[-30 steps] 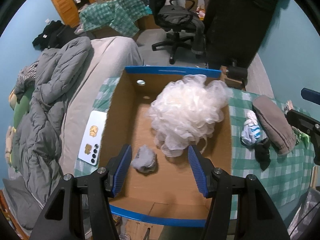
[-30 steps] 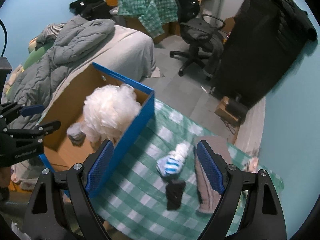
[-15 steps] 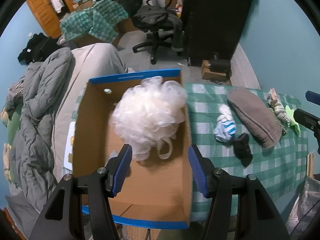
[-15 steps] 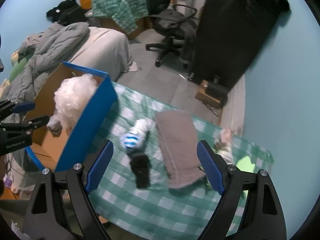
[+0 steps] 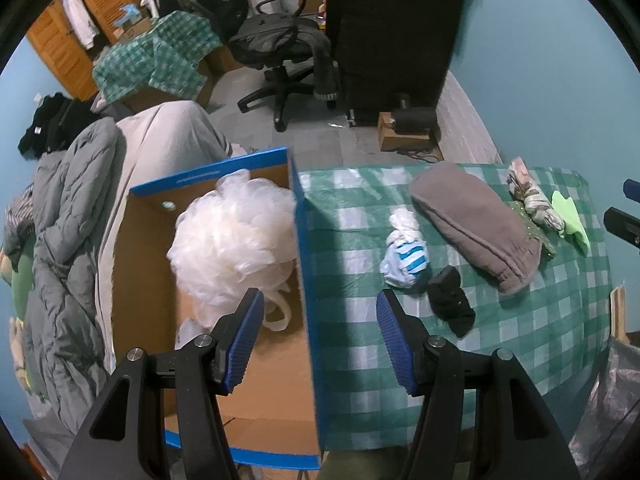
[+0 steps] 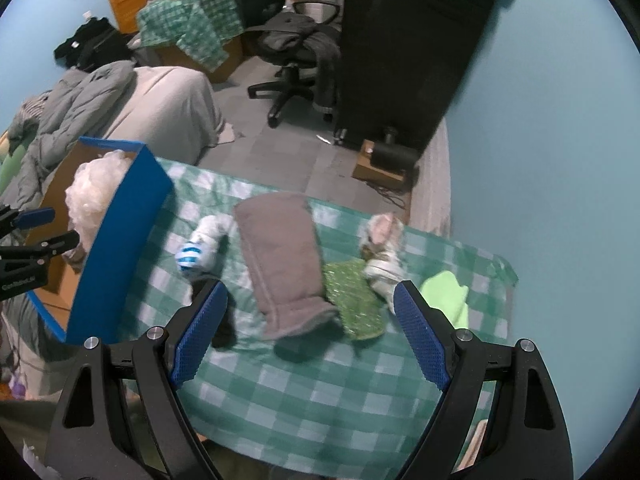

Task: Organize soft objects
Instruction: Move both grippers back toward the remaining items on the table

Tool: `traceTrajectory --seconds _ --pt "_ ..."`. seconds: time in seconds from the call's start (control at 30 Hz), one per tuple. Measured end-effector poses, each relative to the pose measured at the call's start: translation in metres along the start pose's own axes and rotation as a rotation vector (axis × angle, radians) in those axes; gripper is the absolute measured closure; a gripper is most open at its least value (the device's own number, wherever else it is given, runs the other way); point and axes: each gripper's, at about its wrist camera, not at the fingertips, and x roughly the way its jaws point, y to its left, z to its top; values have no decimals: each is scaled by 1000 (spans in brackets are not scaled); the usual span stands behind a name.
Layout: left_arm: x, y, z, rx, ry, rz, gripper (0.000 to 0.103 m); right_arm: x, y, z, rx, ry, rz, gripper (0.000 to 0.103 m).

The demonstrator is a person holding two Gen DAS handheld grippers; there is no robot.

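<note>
A blue cardboard box [image 5: 304,264] [image 6: 120,248] holds a white mesh pouf [image 5: 232,240] [image 6: 94,192]. On the green checked table [image 5: 520,340] [image 6: 320,392] lie a blue-and-white striped sock [image 5: 404,256] [image 6: 198,248], a black sock [image 5: 452,304] [image 6: 224,320], a folded grey cloth [image 5: 476,224] [image 6: 284,264], a green sparkly cloth [image 6: 352,300], a patterned rolled cloth [image 5: 532,196] [image 6: 382,248] and a light green cloth [image 5: 572,220] [image 6: 446,296]. My left gripper [image 5: 320,340] is open and empty above the box's right wall. My right gripper [image 6: 308,340] is open and empty above the grey cloth.
A bed with a grey duvet [image 5: 64,240] lies left of the box. An office chair [image 5: 288,52] and a black cabinet [image 5: 392,32] stand on the floor beyond the table. The table's far edge drops to the floor.
Both grippers have swung to the right, away from the box interior toward the table. The right gripper now looks over the grey cloth and the green cloths. Both stay open and empty.
</note>
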Motion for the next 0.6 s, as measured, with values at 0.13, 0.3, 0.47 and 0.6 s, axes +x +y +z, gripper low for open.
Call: traceTrajectory --seconds 0.13,0.3,0.47,0.6 --pt "5 -14 8 31 6 -5 41 1 -20 -7 26 8 -16 18" --pt "14 -30 19 69 10 -11 38 8 -46 -14 58 24 -31 18" --pt "27 -42 27 89 25 -12 38 18 -72 -21 81 47 -50 18" --pt "38 -51 32 109 29 -14 38 29 -92 -25 98 70 -70 18"
